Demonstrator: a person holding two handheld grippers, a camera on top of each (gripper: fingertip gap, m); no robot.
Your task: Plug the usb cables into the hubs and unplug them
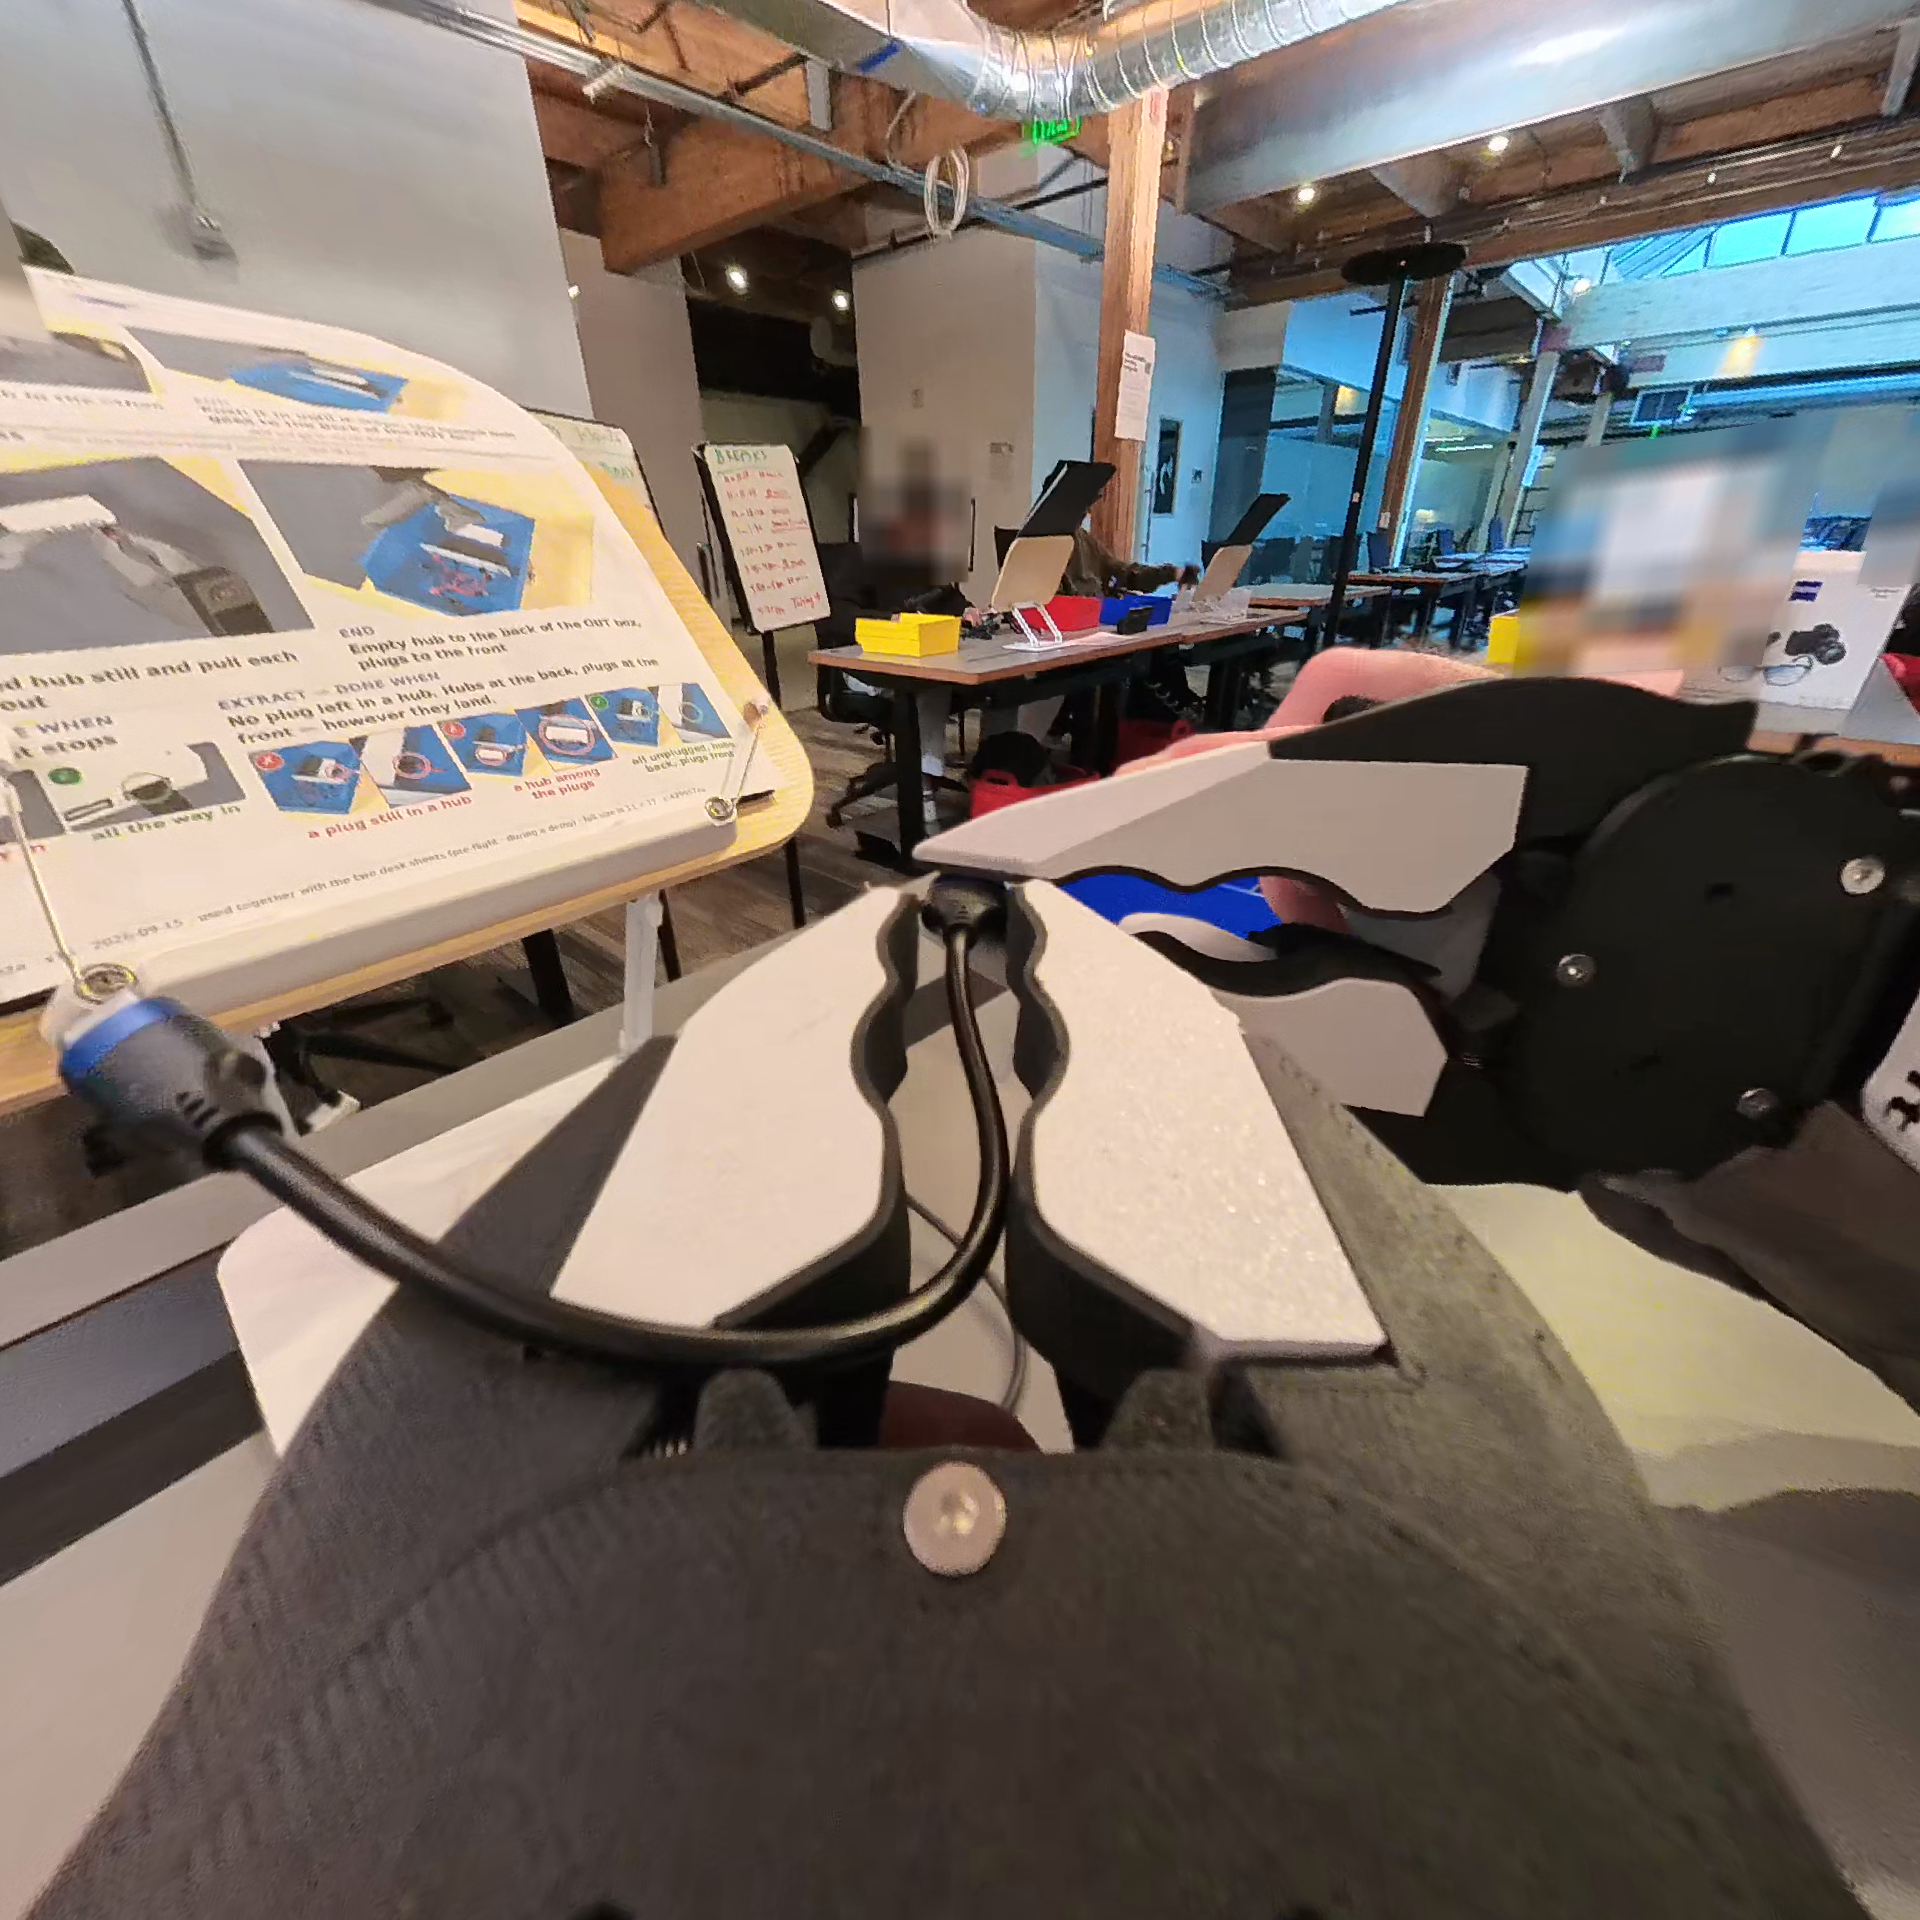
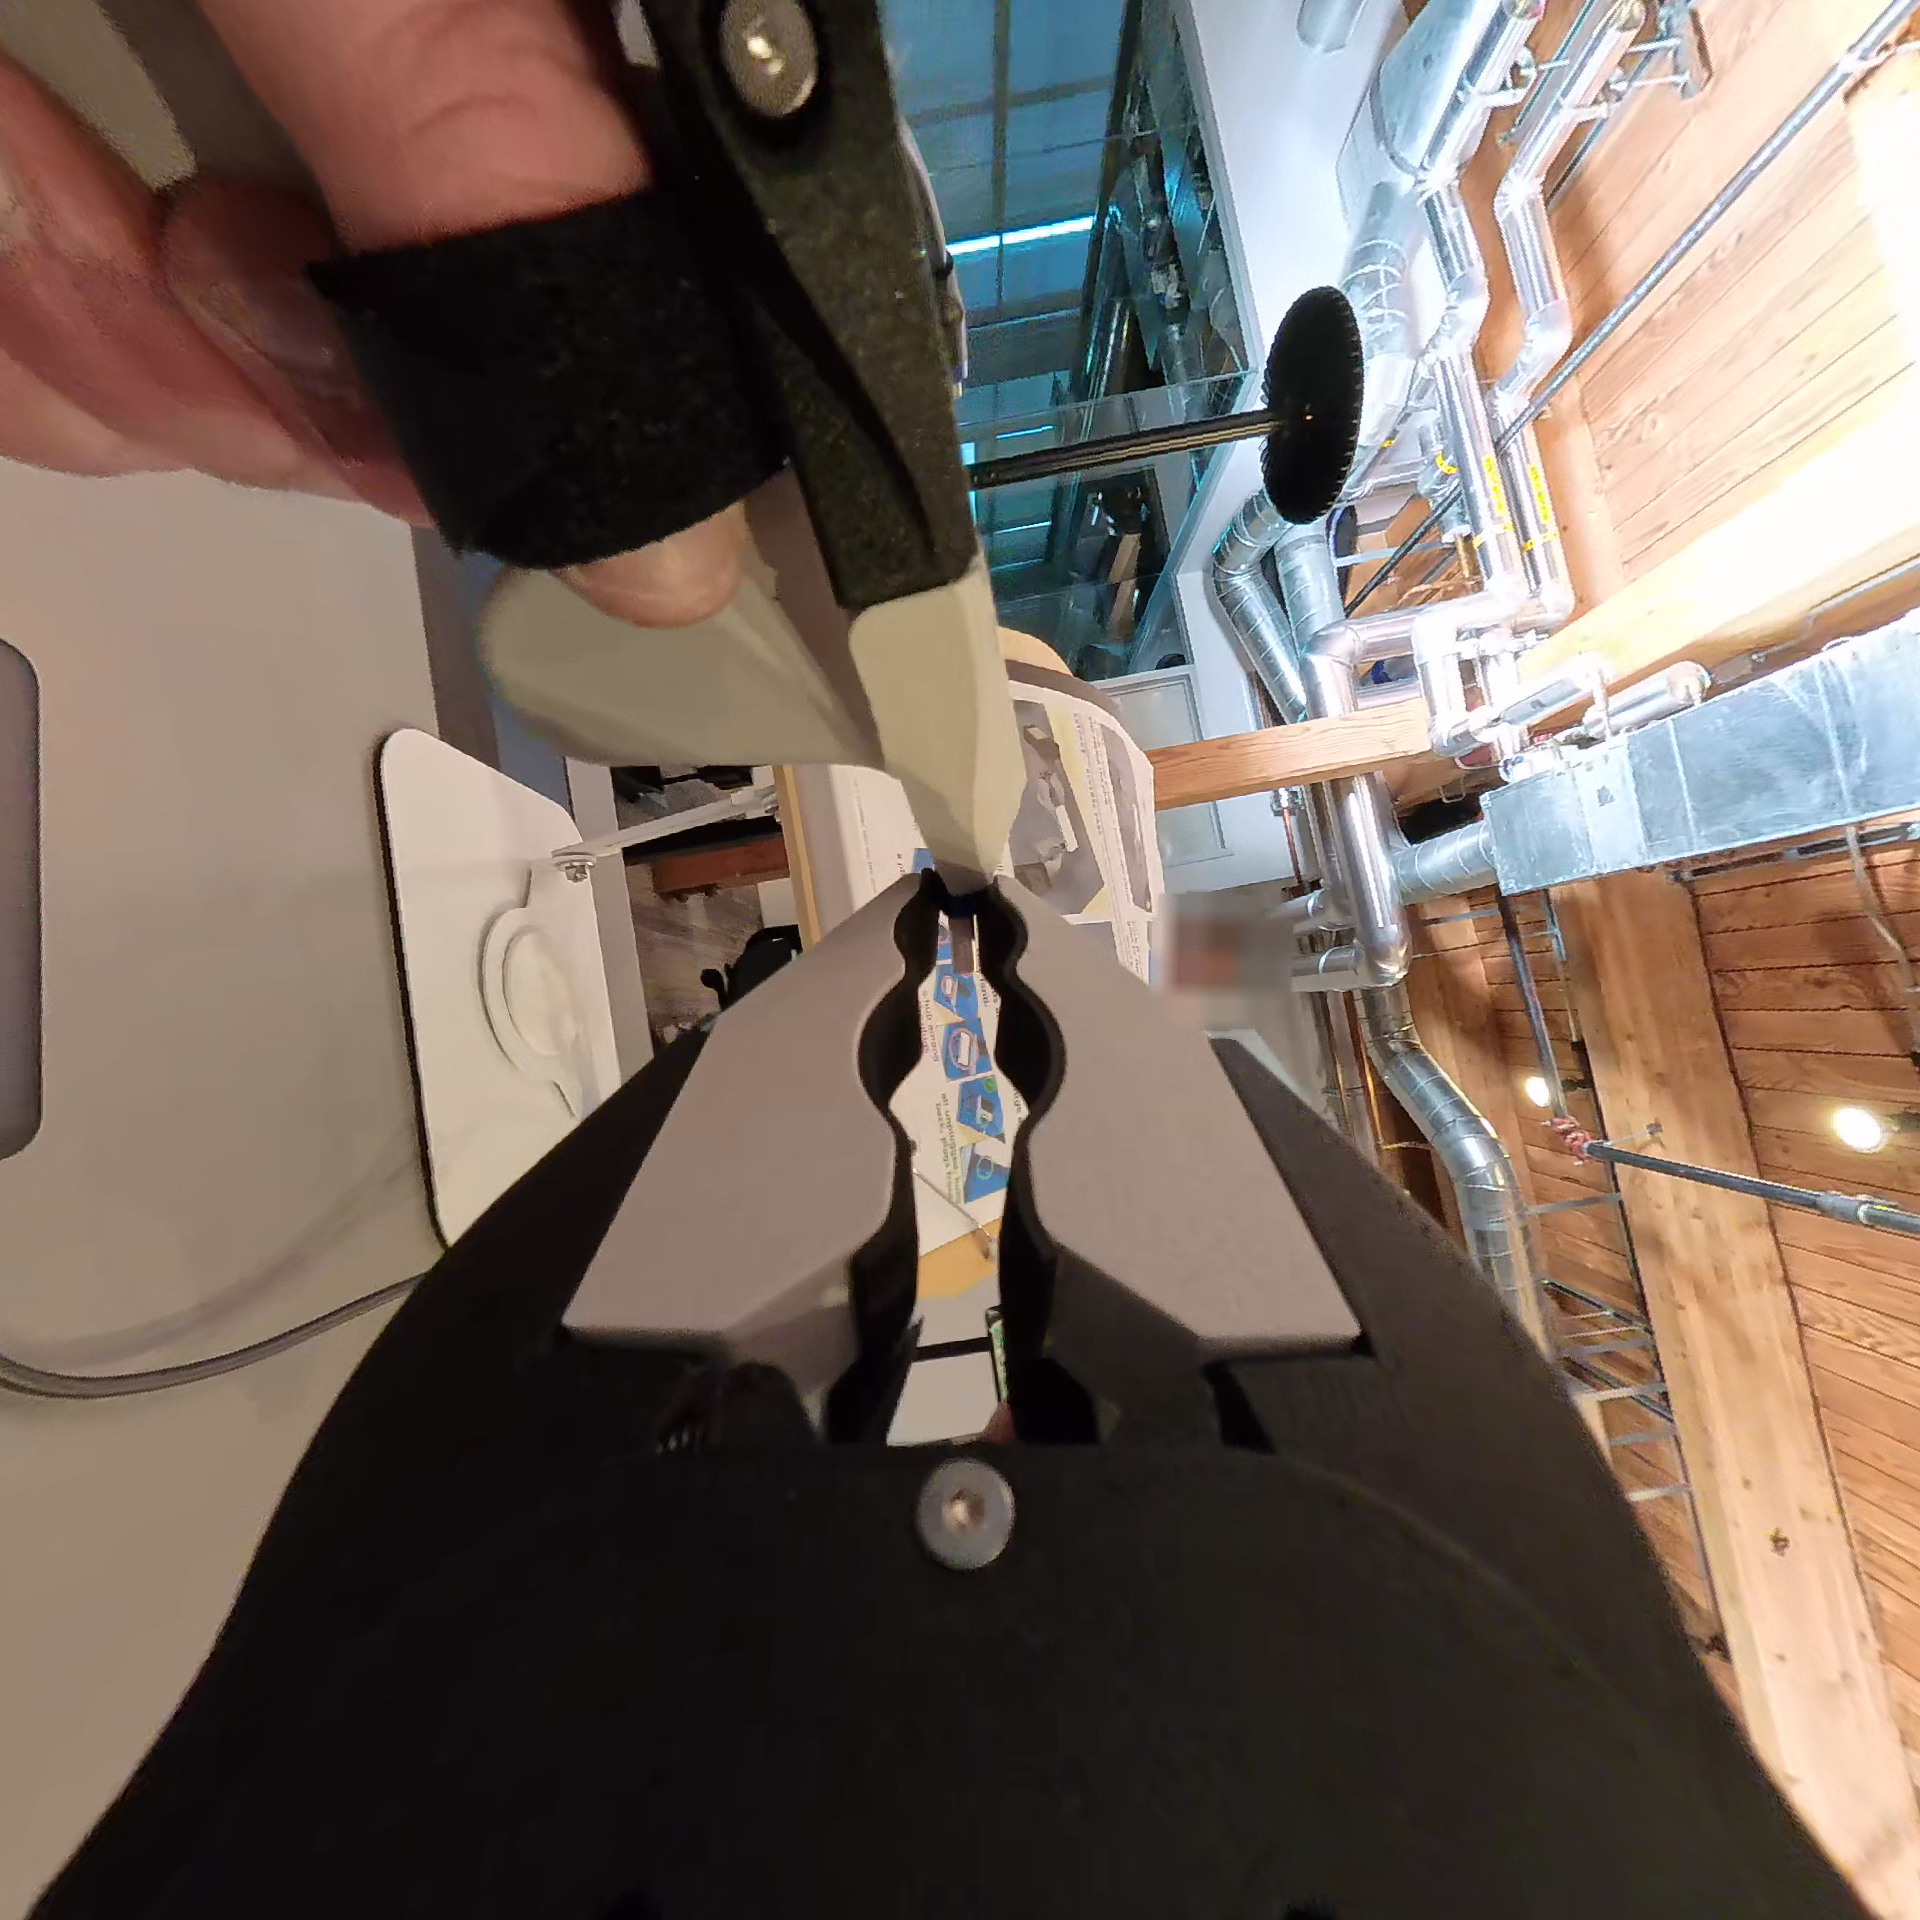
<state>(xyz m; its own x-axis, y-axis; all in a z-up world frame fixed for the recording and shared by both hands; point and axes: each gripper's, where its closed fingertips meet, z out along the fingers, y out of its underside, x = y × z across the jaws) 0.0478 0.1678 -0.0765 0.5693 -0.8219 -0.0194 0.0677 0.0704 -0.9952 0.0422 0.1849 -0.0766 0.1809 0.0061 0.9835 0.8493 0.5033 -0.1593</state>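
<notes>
- Left wrist view: left tongs [image 1: 961, 906] pinch a black plug [image 1: 964, 902] at their tips, its cable [image 1: 977, 1101] looping back between the fingers and out left to a blue-ringed plug [image 1: 156, 1060] hanging free.
- Right tongs [image 1: 935, 854] meet the same plug from the right.
- Right wrist view: right tongs [image 2: 961, 894] are nearly closed on a small plug [image 2: 964, 940], above the desk [image 2: 208, 935].
- No hub in sight.

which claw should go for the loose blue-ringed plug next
Probably the right claw. The left claw is already shut on the small black plug, while the blue-ringed plug dangles free off to its left.
</notes>
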